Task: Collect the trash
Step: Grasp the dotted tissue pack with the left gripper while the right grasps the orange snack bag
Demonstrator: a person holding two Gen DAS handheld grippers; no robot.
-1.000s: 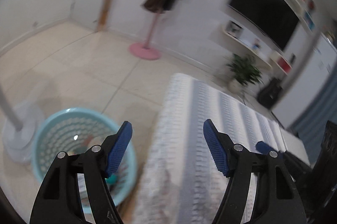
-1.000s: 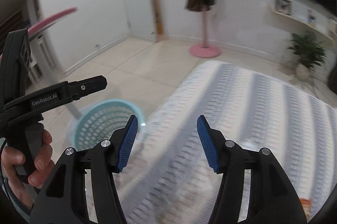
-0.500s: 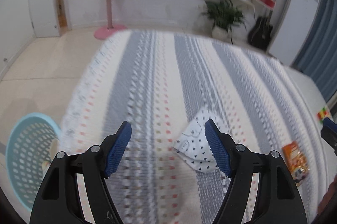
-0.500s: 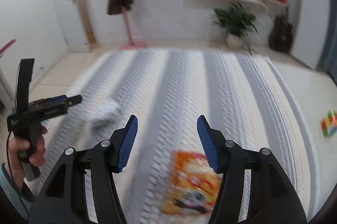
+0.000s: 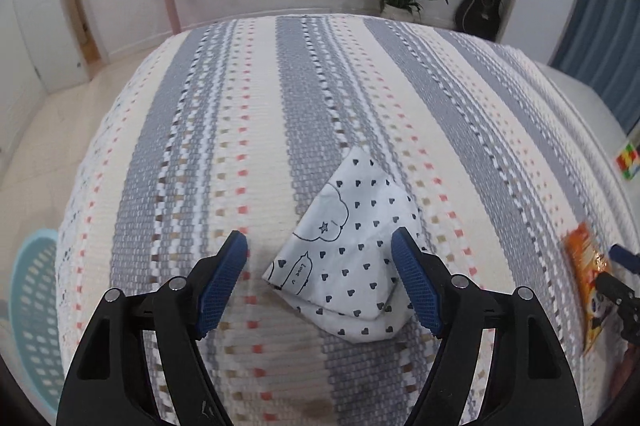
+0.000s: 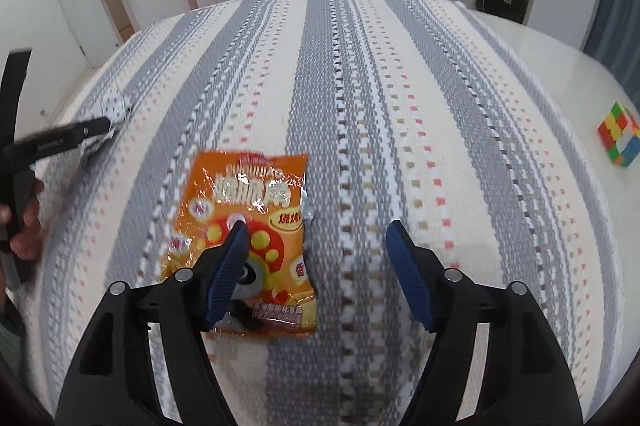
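Striped bedding (image 5: 248, 154) carries both pieces of trash. A heart-printed paper wrapper (image 5: 352, 258) lies between the wide-open, empty left gripper (image 5: 319, 280), looking light and crushable, best pinched at its raised fold. An orange snack bag (image 6: 248, 226) sits under the left finger of the equally open, empty right gripper (image 6: 316, 268), thin and probably slippery.

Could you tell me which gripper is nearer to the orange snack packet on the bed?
Right. The right gripper hangs open directly over the orange snack packet, while the left gripper is off to its left, open over the heart-print paper.
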